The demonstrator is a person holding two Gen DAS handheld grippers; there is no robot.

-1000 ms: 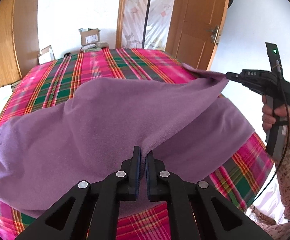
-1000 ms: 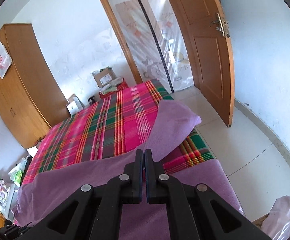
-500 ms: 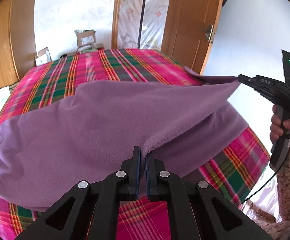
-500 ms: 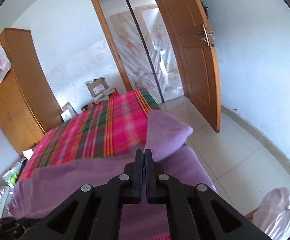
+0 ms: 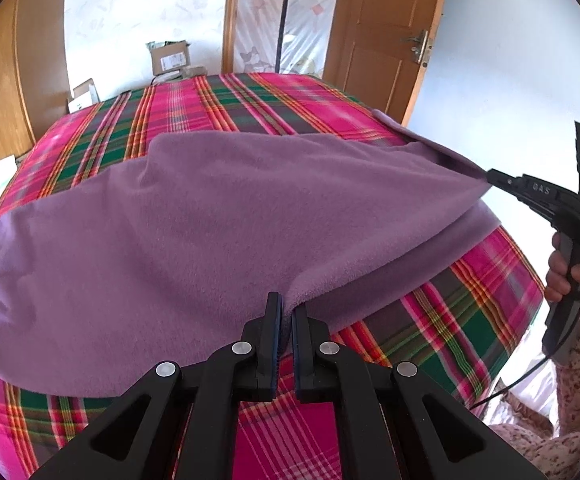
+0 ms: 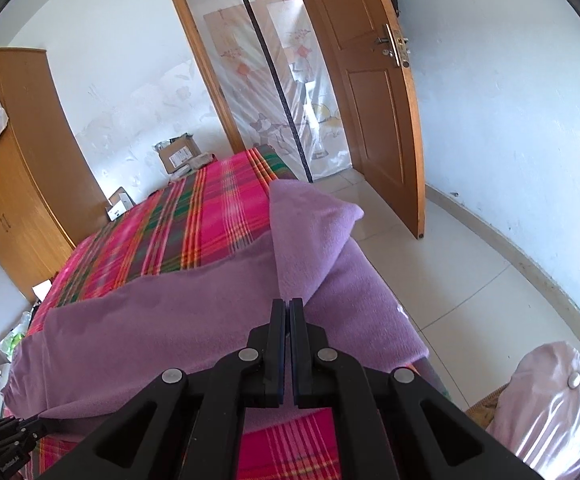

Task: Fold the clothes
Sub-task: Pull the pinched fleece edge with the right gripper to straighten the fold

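Both grippers pinch purple garment (image 5: 218,216), stretched crosswise.

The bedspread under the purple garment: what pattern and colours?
The bedspread is plaid, pink-magenta with green, orange and yellow stripes; clearest in the left wrist view.

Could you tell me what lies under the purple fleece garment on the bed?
The purple fleece garment lies on a pink plaid bedspread, visible around it. The lifted edge, pinched by the left gripper and right gripper, shows another purple layer beneath. Anything else underneath is covered.
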